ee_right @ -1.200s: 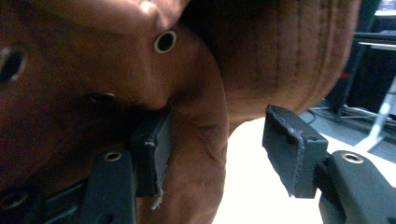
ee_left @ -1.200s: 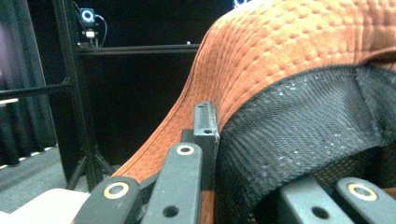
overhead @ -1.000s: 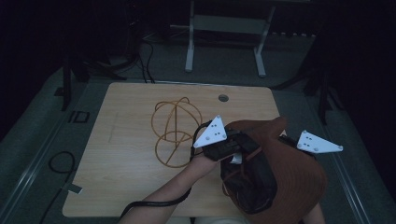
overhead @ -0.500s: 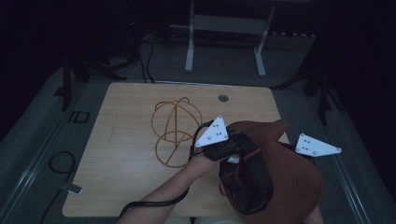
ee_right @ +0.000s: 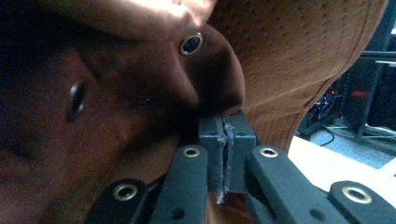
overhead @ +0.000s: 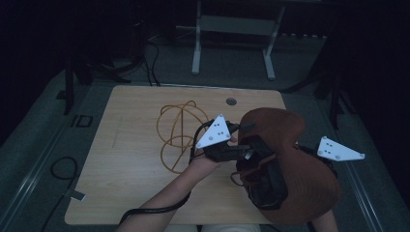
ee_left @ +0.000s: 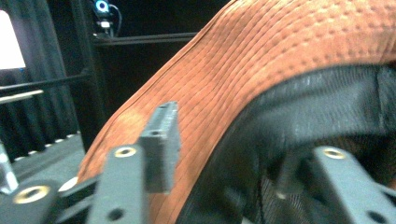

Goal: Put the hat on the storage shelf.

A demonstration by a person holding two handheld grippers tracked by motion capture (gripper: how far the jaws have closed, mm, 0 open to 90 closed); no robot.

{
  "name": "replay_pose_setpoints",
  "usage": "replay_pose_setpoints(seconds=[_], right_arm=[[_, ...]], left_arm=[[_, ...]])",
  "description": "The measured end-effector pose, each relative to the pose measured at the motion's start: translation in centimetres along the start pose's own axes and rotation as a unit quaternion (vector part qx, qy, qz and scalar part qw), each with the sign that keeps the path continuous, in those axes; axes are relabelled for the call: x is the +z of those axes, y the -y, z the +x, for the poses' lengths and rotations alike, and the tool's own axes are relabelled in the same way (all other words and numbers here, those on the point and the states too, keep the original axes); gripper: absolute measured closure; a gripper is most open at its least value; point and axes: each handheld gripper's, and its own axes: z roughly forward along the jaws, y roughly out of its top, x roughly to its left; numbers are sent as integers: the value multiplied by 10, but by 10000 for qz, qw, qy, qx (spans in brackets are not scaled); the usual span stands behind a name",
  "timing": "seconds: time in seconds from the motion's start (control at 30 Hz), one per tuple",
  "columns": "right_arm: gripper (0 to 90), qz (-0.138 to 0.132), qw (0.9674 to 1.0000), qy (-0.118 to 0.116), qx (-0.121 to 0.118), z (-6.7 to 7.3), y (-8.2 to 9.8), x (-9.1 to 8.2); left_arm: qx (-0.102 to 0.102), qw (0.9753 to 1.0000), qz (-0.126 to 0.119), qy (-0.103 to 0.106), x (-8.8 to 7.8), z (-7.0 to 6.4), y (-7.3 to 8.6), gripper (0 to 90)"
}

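The hat [ee_left: 289,56] I hold is rust-brown cloth, matt and suede-like, stitched in close ridged rows, with a black mesh lining [ee_left: 299,121] and brass-looking eyelets [ee_right: 191,43]. My right tool [ee_right: 226,140] is matt black plastic with metal rivets; my left tool [ee_left: 224,154] looks the same. The worktop [overhead: 130,145] is pale matt wood grain. At its 12 o'clock lies an orange cord [overhead: 179,130], smooth.

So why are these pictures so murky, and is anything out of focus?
High view: dim, the room beyond the table nearly black. Left gripper view: the brown hat looks sharp, the near jaws and the hat's black lining soft. Right gripper view: closed jaws crisp, the hat's left side in deep shadow, a glint on its eyelet.
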Motion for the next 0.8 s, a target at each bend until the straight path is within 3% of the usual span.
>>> replay_pose_setpoints(seconds=[0.07, 0.33, 0.43, 0.47, 0.53, 0.63, 0.8], right_arm=[[877, -33, 10000, 88, 4, -3, -2, -3], [876, -52, 9986, 526, -1, -13, -3, -11], [877, -51, 9975, 705, -27, -17, -4, -12], [876, -28, 9966, 829, 11, -20, -5, -12], [876, -29, 9959, 901, 62, -23, -5, -12], [876, -52, 9949, 1001, 111, -27, -7, -10], [876, -14, 9931, 1168, 95, -34, -9, -3]], left_arm=[[29, 9998, 56, -171, -5, 2, -2, 383], [105, 9985, 312, -432, -23, 5, -8, 284], [197, 9970, 458, -589, -35, 5, -9, 263], [188, 9959, 575, -678, -39, 5, -9, 202], [200, 9955, 611, -697, -42, 5, -8, 178], [337, 9932, 672, -885, -57, 3, -7, 149], [261, 9909, 831, -1029, -77, 1, 0, 102]])
